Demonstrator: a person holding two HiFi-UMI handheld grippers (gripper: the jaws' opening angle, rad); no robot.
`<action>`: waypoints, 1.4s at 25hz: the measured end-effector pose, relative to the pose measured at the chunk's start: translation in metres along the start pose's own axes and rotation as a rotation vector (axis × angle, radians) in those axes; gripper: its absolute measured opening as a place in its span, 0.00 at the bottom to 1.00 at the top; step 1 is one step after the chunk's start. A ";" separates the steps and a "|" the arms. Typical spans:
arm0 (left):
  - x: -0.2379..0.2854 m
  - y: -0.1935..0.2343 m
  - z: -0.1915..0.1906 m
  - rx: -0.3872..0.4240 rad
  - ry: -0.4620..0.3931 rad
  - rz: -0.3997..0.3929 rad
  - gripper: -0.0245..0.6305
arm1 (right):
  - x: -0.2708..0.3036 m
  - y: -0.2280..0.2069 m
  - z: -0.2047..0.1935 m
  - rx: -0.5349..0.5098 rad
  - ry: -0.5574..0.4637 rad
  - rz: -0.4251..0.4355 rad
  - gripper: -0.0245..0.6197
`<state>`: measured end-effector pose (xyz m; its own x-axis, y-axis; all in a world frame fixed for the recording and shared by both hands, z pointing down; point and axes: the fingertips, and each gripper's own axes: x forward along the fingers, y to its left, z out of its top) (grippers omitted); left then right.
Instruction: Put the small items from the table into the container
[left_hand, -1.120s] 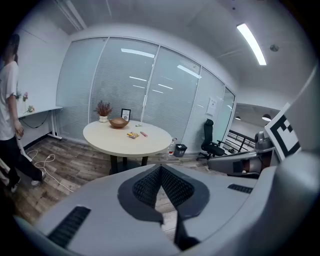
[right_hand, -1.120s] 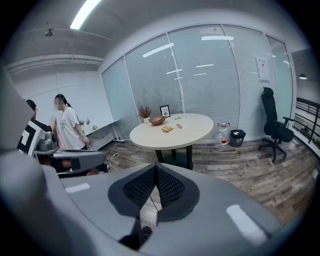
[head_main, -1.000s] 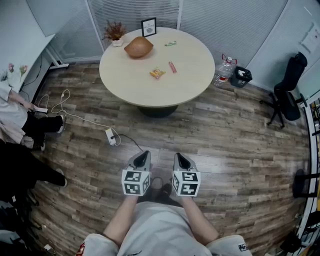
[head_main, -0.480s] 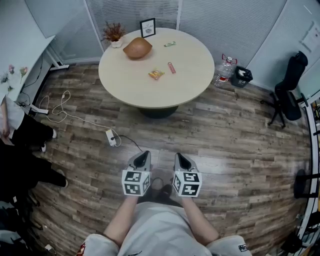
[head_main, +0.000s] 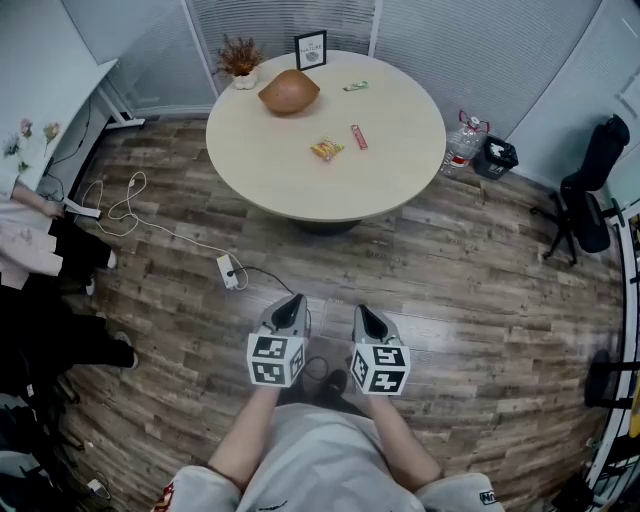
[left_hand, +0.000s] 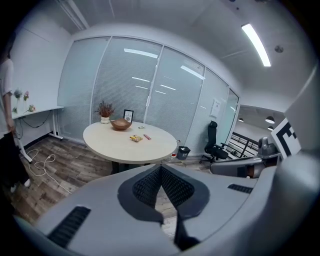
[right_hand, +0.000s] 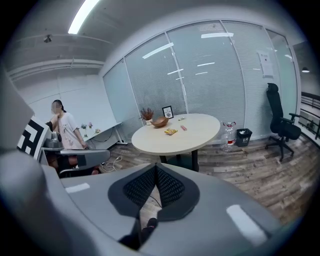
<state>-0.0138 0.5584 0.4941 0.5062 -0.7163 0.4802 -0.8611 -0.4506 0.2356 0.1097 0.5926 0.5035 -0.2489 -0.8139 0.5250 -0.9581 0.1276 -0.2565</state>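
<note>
1. Nearest the person, the left gripper (head_main: 293, 302) and right gripper (head_main: 361, 313) are held side by side at waist height over the wooden floor (head_main: 480, 300); both point ahead toward the table (head_main: 250, 170); each has its jaws pressed together with nothing between them.
2. Well ahead, on the near half of the table, lies the yellow packet (head_main: 326, 150); it sits about in line with the gap between the grippers, so neither is clearly nearer; its long axis runs across the view, slightly slanted.
3. Just beside it to the right is the red bar (head_main: 358, 137), lengthwise away from the person; the right gripper looks the likelier for it.
4. Farther back, the bowl (head_main: 289, 92) stands in line with the left gripper; the green packet (head_main: 355, 86) lies to its right, near the far rim.
</note>
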 end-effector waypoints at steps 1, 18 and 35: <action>0.006 0.006 0.004 -0.003 0.000 -0.003 0.04 | 0.008 0.002 0.005 -0.003 0.004 0.002 0.04; 0.114 0.160 0.122 0.078 0.025 -0.112 0.04 | 0.185 0.050 0.139 0.017 -0.046 -0.096 0.04; 0.265 0.208 0.200 0.086 0.061 -0.097 0.04 | 0.346 -0.013 0.218 0.001 -0.022 -0.034 0.04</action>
<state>-0.0492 0.1685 0.5017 0.5811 -0.6344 0.5097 -0.7995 -0.5621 0.2118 0.0670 0.1854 0.5120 -0.2129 -0.8298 0.5158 -0.9658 0.0989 -0.2396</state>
